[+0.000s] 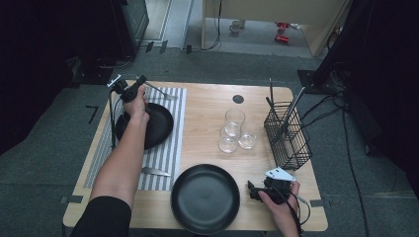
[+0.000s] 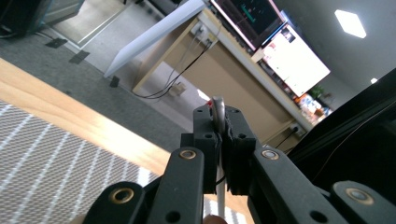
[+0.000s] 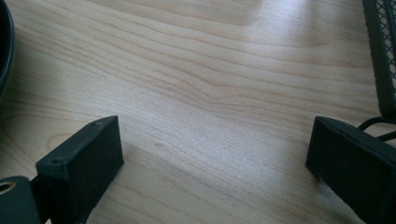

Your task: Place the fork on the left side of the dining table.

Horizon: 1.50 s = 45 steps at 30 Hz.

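My left tongs are closed tight on a piece of metal cutlery; in the left gripper view its rounded handle end sticks up between the pads, and its thin shaft runs down between them. From above, my left tongs are raised over the far left of the table, and the cutlery juts out to the right of them, above the far edge of the striped placemat. I cannot tell whether it is a fork or a spoon.

My right tongs stand wide open with nothing between them, just bare wood under the gap. From above they sit low at the near right of the table, pointing left toward the near black plate, which lies just beside them.

A second black plate lies on the placemat under my left forearm, and a knife lies on the near part of the mat. Three glasses stand together mid-table. A black wire basket holding utensils stands at the right edge.

The table is light wood. Grey carpet surrounds it, with cables on the right and a wooden desk beyond.
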Motion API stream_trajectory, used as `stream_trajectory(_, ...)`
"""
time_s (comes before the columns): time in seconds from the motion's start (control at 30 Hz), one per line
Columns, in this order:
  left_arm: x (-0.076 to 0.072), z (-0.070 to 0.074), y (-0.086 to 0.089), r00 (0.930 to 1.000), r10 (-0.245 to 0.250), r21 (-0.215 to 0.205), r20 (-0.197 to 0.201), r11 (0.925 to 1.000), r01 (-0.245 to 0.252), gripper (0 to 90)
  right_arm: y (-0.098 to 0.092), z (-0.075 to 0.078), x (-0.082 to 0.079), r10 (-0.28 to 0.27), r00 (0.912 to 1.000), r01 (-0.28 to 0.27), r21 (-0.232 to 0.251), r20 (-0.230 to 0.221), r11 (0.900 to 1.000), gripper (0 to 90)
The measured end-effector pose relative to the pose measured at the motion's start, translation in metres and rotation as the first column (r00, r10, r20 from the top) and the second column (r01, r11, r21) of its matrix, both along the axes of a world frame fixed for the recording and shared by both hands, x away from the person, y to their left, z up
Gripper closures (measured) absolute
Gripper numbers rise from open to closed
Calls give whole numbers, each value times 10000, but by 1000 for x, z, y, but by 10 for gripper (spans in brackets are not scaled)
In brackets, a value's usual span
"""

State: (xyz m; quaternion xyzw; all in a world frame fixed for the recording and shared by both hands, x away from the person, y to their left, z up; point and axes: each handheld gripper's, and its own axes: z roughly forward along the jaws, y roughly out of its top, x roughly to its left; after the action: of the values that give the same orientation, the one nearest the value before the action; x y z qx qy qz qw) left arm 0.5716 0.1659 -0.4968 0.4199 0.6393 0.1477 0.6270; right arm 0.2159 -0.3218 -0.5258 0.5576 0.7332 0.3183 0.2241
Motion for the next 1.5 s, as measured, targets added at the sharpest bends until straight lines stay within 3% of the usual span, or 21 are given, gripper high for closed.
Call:
stream_trajectory(0.2,-1,-2,4,9988,127,730,-465,9973,-93,825,0,0,0,-1,10000,1,0,-1,10000,29)
stream_trajectory(0.5,-1,-7,7,9964,269,1187,-807,9928,-172,788,0,0,0,1,10000,-1,1,-1,10000,29)
stream_trajectory(0.63,-3,-13,11,9918,421,862,-1208,9958,-318,775,0,0,0,-1,10000,1,0,-2,10000,29)
stream_trajectory(0.9,-2,-14,14,9848,559,1513,-1642,9880,-309,715,0,0,0,2,10000,-2,0,-1,10000,29)
stream_trajectory(0.97,-2,-14,15,9805,729,1780,-1826,9832,-399,692,0,0,0,-1,10000,1,-1,-1,10000,29)
stream_trajectory(1.37,1,-12,16,9701,933,2210,-2241,9743,-426,624,0,0,0,0,10000,0,0,-2,10000,29)
stream_trajectory(1.5,2,-12,18,9621,1085,2458,-2500,9683,-453,579,0,0,0,-2,10000,2,0,-2,10000,29)
